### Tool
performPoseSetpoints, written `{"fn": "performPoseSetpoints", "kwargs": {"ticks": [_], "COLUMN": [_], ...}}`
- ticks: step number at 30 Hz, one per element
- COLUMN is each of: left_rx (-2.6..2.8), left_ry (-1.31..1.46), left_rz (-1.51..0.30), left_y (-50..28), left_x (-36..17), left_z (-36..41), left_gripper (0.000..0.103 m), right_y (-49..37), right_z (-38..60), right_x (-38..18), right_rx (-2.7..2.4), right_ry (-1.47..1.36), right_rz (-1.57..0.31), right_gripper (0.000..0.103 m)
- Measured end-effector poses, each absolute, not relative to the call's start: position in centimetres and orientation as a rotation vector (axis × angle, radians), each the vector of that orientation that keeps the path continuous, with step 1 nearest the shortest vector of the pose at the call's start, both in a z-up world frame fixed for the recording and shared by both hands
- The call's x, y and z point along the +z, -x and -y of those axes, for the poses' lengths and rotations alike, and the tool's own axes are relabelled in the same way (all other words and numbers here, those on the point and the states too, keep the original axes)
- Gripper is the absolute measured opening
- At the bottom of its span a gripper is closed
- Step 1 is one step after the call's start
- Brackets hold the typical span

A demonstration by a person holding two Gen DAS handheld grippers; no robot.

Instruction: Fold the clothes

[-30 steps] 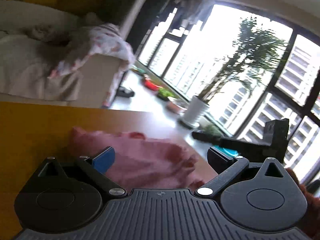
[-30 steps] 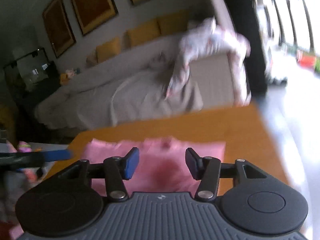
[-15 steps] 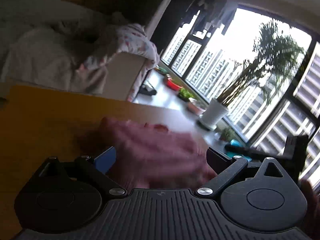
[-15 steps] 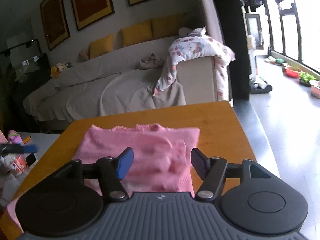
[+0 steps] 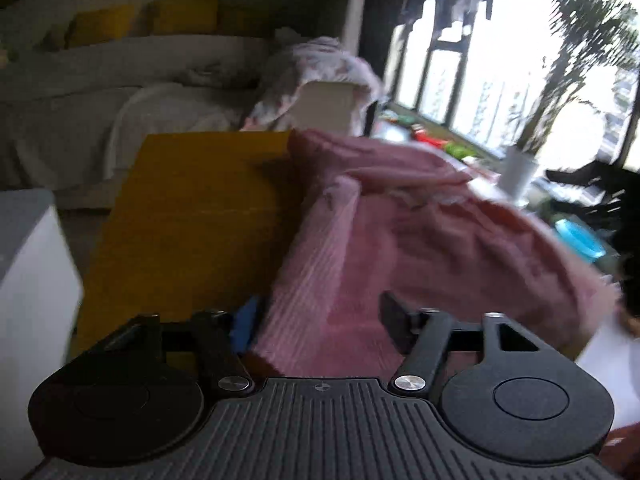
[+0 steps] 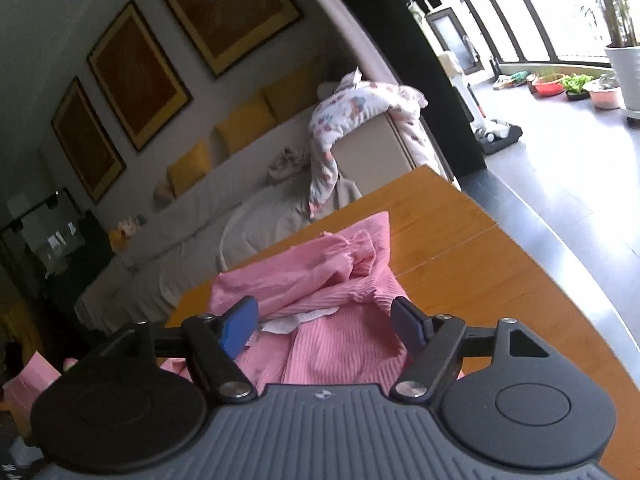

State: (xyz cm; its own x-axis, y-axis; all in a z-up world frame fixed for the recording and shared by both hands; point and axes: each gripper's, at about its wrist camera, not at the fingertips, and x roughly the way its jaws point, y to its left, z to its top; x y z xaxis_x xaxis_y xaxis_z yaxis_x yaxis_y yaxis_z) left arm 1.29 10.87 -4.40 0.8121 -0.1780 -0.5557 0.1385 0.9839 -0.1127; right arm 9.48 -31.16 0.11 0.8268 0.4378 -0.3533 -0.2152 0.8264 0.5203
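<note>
A pink ribbed knit garment (image 6: 320, 280) lies bunched and partly folded on the wooden table (image 6: 460, 248). My right gripper (image 6: 326, 322) is open, its jaws either side of the garment's near edge, with a white label showing between them. In the left wrist view the same pink garment (image 5: 400, 240) fills the middle, blurred, on the table (image 5: 192, 208). My left gripper (image 5: 320, 320) is open with the garment's ribbed edge between its fingers. The right gripper's blue pad and dark body show at the right edge (image 5: 576, 236).
A grey-covered sofa (image 6: 240, 200) with yellow cushions and a floral garment (image 6: 352, 108) over its arm stands behind the table. Potted plants (image 6: 576, 84) line the windows on the right. A white cabinet (image 5: 28, 264) stands left of the table.
The garment went from lying flat to bunched and doubled over. Both grippers swung toward it and now sit close over its near edge, jaws still open.
</note>
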Motion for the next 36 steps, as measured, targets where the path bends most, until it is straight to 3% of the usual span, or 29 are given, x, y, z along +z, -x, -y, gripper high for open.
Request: {"fn": "performPoseSetpoints", "kwargs": {"ticks": [1, 2, 3, 8, 13, 16, 19, 21, 23, 25, 31, 36], "left_rx": [-0.152, -0.136, -0.123, -0.318, -0.449, -0.525, -0.604, -0.664, -0.68, -0.674, -0.634, -0.632], "left_ry": [0.05, 0.031, 0.017, -0.003, -0.018, -0.005, 0.011, 0.056, 0.094, 0.137, 0.398, 0.431], "left_rz": [-0.602, -0.605, -0.604, -0.502, -0.656, -0.683, -0.701, -0.655, -0.572, -0.491, -0.609, -0.687], "left_y": [-1.3, -1.3, -1.1, -0.2, -0.8, 0.1, 1.2, 1.4, 1.2, 0.3, -4.5, -4.6], "left_x": [-4.6, -4.8, -4.8, -0.3, -2.2, -2.5, -2.6, -1.2, 0.5, 1.6, -2.9, -5.7], "left_z": [-10.7, -10.6, -10.6, -8.9, -7.1, -7.4, -7.9, -8.1, -8.8, -9.4, -10.4, -10.1], "left_gripper": [0.045, 0.021, 0.013, 0.009, 0.009, 0.021, 0.048, 0.058, 0.079, 0.088, 0.087, 0.089], "right_y": [-9.0, -8.6, -8.3, -7.0, -6.4, -6.8, -7.1, -7.0, -6.7, -6.2, -4.1, -3.7], "right_z": [31.5, 31.9, 32.4, 34.7, 34.8, 34.3, 33.6, 33.1, 33.0, 33.3, 34.8, 33.9], "right_x": [0.1, 0.1, 0.1, 0.0, -0.5, -1.0, -1.0, -0.8, -0.5, -0.3, -1.6, -3.6], "right_rx": [0.354, 0.346, 0.335, 0.282, 0.284, 0.278, 0.283, 0.287, 0.275, 0.25, 0.177, 0.174], "right_ry": [-0.482, -0.48, -0.481, -0.508, -0.506, -0.491, -0.464, -0.417, -0.362, -0.314, -0.29, -0.319], "right_rz": [-0.476, -0.471, -0.467, -0.448, -0.442, -0.466, -0.477, -0.474, -0.478, -0.491, -0.566, -0.615], "right_gripper": [0.076, 0.077, 0.077, 0.077, 0.08, 0.08, 0.08, 0.08, 0.079, 0.072, 0.07, 0.07]}}
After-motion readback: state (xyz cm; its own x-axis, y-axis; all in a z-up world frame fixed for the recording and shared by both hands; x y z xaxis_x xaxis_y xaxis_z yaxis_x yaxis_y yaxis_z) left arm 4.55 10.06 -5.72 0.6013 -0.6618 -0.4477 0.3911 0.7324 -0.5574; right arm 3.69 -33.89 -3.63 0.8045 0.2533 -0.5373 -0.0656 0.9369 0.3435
